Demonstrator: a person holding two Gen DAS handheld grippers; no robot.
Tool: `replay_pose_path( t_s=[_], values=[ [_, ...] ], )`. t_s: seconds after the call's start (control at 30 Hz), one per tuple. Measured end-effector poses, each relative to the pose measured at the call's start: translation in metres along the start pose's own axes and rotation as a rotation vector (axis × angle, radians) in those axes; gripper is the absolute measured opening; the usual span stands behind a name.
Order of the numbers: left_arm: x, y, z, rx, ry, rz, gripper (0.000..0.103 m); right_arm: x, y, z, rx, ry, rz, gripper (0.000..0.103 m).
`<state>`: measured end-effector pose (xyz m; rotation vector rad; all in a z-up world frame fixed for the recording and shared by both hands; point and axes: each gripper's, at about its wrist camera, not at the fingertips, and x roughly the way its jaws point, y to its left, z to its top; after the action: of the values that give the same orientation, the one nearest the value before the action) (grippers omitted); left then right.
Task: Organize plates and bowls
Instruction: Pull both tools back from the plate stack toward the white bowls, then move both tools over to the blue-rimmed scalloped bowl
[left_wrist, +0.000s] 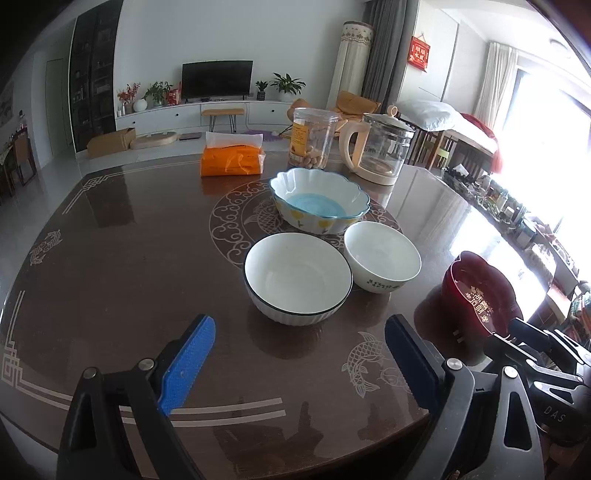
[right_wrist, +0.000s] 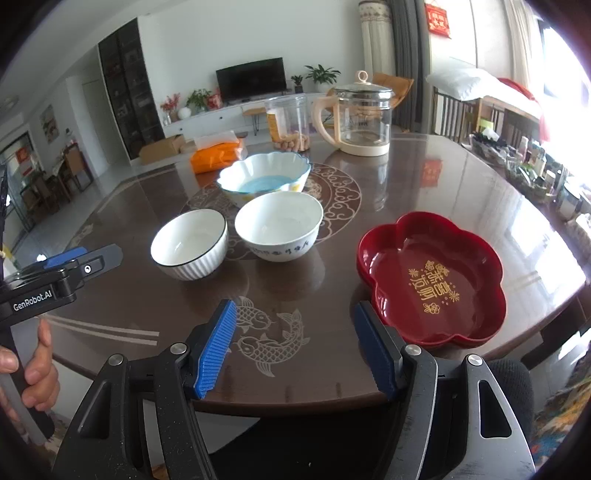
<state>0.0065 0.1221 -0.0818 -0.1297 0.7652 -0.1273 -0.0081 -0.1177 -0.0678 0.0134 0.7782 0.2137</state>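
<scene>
From your left wrist camera, your left claw (left_wrist: 299, 363) hangs released over the near edge of a dark brown table (left_wrist: 122, 258), nothing between its blue pads. Just ahead sits a ribbed white bowl (left_wrist: 297, 277), with a smaller white bowl (left_wrist: 382, 256) just to its right and a scalloped bowl with a blue floor (left_wrist: 319, 199) behind them. A red flower-shaped plate (left_wrist: 480, 291) lies far right. From your right wrist camera, your right claw (right_wrist: 295, 347) is likewise released and empty, above the table's fish pattern. The red flower-shaped plate (right_wrist: 430, 277) lies just beyond its right finger; the ribbed white bowl (right_wrist: 189, 243), smaller white bowl (right_wrist: 279, 225) and scalloped bowl (right_wrist: 264, 177) sit farther back.
</scene>
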Motion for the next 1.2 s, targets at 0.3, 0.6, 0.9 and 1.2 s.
replay_pose_path(
  t_s=[0.3,0.6,0.9,1.2],
  values=[
    [0.018,-0.012,0.0,0.067,-0.006,0.041,0.093,0.034,0.001,0.022,-0.059,0.09,0.023,0.07],
    [0.044,-0.028,0.006,0.156,-0.06,0.169,0.093,0.087,0.019,0.042,-0.169,0.162,0.051,0.07],
    [0.066,-0.038,-0.001,0.26,-0.065,0.252,0.093,0.128,0.028,0.058,-0.338,0.162,0.009,0.07],
    [0.069,-0.017,0.001,0.194,-0.038,0.241,0.093,0.151,0.041,0.058,-0.458,0.151,-0.032,0.069]
  ],
)
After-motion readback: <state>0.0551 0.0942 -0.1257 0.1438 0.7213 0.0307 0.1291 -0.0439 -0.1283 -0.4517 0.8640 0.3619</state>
